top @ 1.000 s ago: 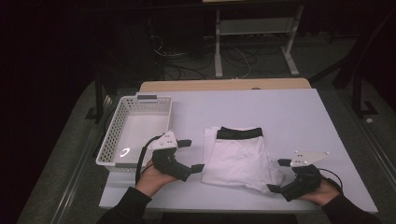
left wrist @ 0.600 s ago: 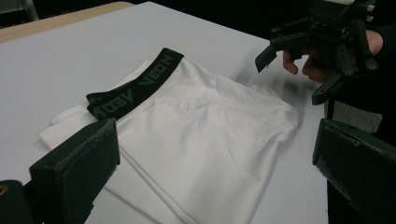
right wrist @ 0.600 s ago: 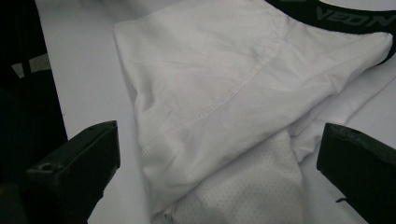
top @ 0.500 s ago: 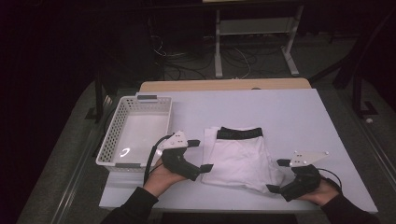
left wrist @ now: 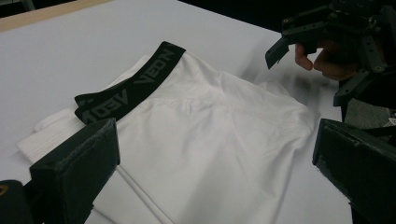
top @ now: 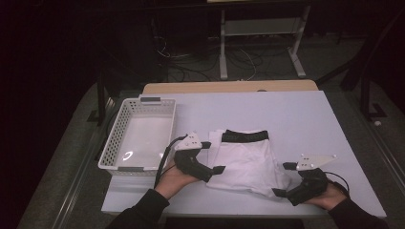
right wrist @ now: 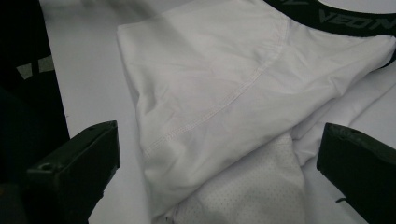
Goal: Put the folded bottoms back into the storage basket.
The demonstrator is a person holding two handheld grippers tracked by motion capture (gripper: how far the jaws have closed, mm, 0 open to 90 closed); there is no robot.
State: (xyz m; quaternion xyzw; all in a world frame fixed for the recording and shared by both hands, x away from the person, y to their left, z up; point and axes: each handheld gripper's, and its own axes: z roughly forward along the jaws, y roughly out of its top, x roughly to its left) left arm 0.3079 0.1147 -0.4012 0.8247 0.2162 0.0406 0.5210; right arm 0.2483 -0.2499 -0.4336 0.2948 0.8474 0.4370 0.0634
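Observation:
White boxer briefs [top: 246,160] with a black waistband [top: 246,136] lie folded flat on the white table [top: 296,119]. My left gripper [top: 212,156] is open at the garment's left edge, one jaw by the waistband corner and one by the lower hem. In the left gripper view the briefs [left wrist: 205,135] spread between the wide-apart jaws of the left gripper [left wrist: 215,154], and the right gripper [left wrist: 327,37] shows beyond. My right gripper [top: 284,180] is open at the lower right corner. In the right gripper view the right gripper [right wrist: 219,154] frames the folded cloth [right wrist: 215,79].
A white plastic basket [top: 114,143] stands on the left part of the table, with nothing in it. A wooden board edge [top: 229,87] runs along the table's far side. Metal table legs and cables [top: 239,52] sit on the dark floor behind.
My left gripper has moved right and a little forward, from beside the basket to the garment's left edge. The right gripper has barely shifted. The briefs lie as before.

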